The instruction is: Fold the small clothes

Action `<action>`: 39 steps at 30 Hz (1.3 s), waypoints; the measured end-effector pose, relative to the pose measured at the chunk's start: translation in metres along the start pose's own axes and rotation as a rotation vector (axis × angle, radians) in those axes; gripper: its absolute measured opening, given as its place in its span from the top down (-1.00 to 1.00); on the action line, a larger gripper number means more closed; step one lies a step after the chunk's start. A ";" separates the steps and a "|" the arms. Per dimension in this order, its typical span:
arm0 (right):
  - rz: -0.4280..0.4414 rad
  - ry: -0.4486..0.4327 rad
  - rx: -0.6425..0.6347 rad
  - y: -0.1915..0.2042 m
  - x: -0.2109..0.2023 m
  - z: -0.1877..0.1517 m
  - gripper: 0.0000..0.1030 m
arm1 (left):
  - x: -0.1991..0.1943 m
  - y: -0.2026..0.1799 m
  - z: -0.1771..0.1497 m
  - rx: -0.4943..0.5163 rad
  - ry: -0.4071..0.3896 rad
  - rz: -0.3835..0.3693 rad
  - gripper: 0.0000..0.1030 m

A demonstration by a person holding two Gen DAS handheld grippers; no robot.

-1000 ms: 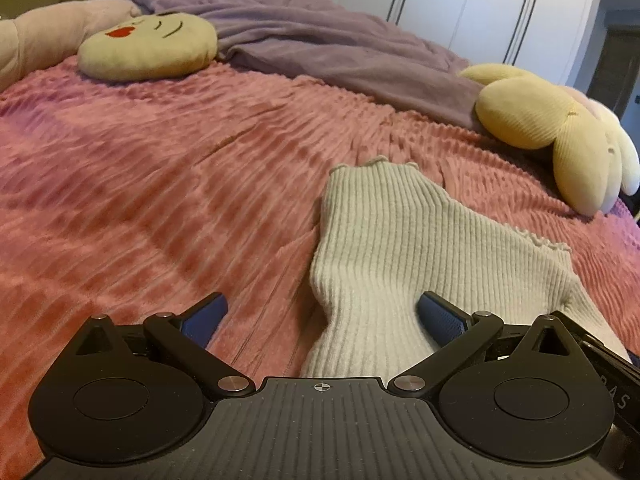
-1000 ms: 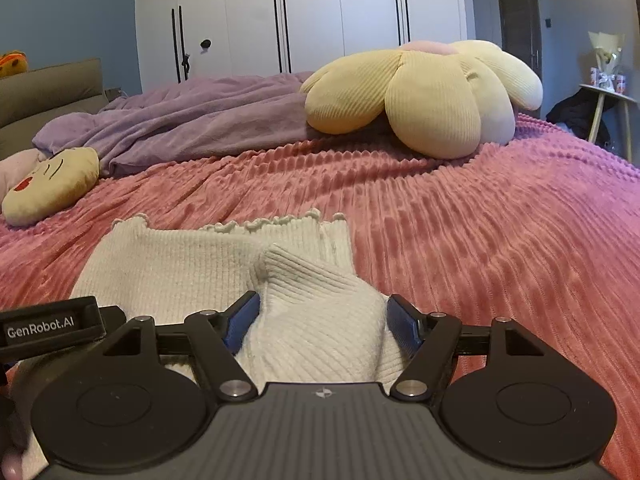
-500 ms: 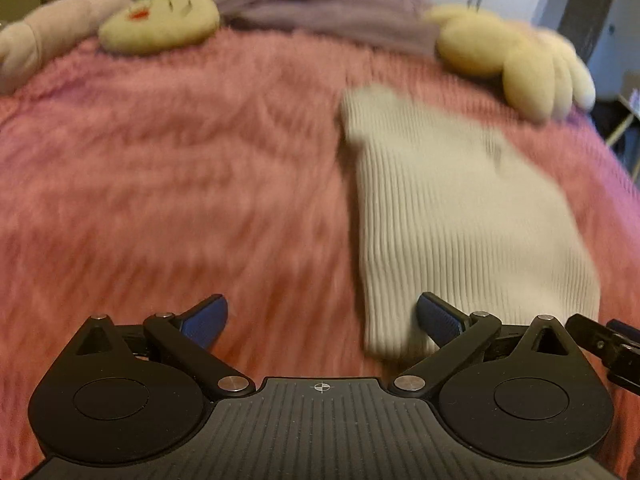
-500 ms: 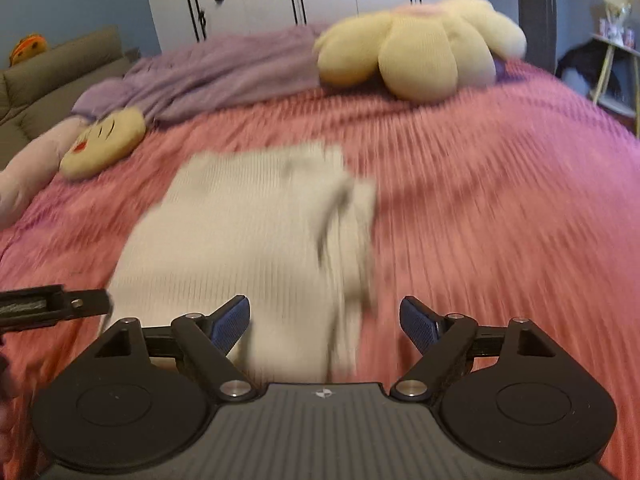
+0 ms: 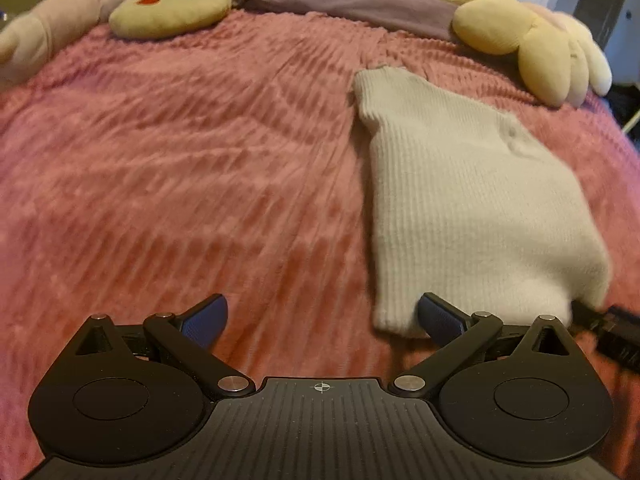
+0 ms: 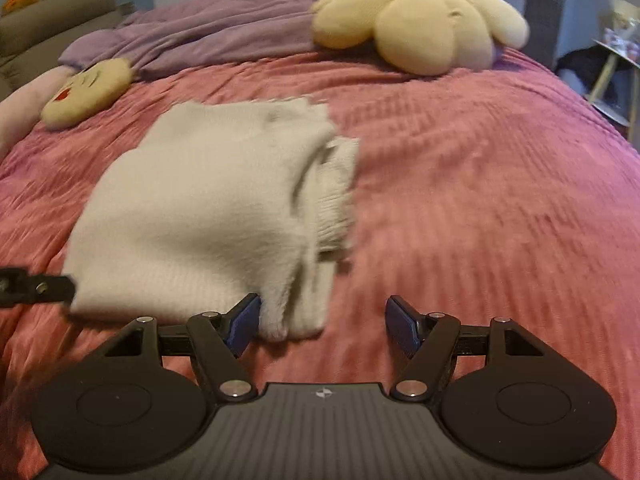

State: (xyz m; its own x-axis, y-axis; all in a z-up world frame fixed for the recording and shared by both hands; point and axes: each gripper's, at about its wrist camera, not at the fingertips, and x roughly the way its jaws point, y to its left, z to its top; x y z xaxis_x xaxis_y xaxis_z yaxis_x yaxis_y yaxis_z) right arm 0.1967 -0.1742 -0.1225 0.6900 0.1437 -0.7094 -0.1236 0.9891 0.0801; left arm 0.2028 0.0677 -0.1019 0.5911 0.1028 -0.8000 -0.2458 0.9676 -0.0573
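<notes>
Folded cream ribbed-knit garment (image 6: 208, 216) lies on pink bedspread (image 6: 480, 200), long axis running away. Right gripper (image 6: 324, 324) closing, empty, at near right corner; left gripper (image 5: 322, 322) open, at near left corner.

Folded sweater (image 6: 208, 208) on bedspread (image 6: 480, 200), flower cushion (image 6: 424, 28) behind it, face cushion (image 6: 86, 92) far left

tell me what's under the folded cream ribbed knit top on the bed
The folded cream ribbed knit top lies on the pink ribbed plush bedspread. A folded sleeve layer peeks out at its right edge; anything else beneath is covered.
</notes>
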 end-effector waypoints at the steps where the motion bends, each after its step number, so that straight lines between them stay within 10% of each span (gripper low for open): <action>1: -0.012 0.005 0.013 -0.003 0.001 0.001 -0.33 | 0.001 0.001 -0.001 0.003 0.004 0.007 -1.00; 11: -0.016 0.086 -0.042 0.002 -0.014 0.002 -0.45 | -0.028 0.006 -0.007 0.017 0.022 0.043 -1.00; 17: 0.005 0.072 -0.064 0.006 -0.059 -0.017 -0.92 | -0.054 -0.004 -0.013 0.056 0.046 0.049 -1.00; 39: -0.074 0.160 -0.076 0.035 -0.122 -0.011 -0.92 | -0.125 -0.023 -0.025 0.136 -0.001 0.056 -1.00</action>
State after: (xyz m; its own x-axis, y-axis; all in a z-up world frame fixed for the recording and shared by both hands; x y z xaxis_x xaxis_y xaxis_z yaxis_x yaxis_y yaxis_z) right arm 0.1009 -0.1577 -0.0407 0.5778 0.0578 -0.8141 -0.1345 0.9906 -0.0252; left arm 0.1159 0.0266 -0.0154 0.5803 0.1576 -0.7990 -0.1722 0.9827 0.0688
